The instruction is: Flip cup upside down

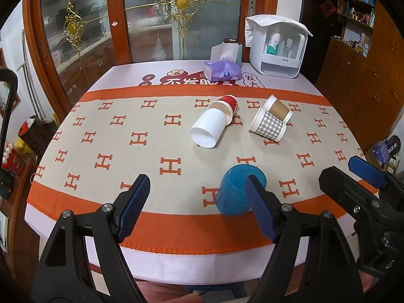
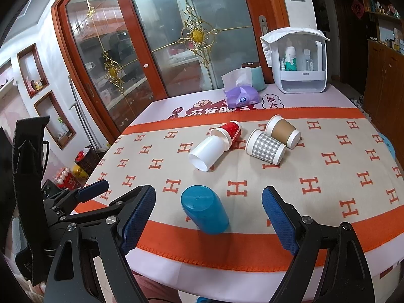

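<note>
A blue plastic cup stands upside down near the table's front edge, also in the right wrist view. My left gripper is open and empty; its right finger overlaps the cup in view. My right gripper is open and empty, with the cup between its fingers but clear of both. The right gripper also shows at the right edge of the left wrist view. A white cup, a red cup, a checked cup and a brown cup lie on their sides mid-table.
An orange and beige patterned cloth covers the table. A purple tissue pack, a teal canister and a white storage box stand at the back. Glass cabinet doors are behind; wooden cabinets are on the right.
</note>
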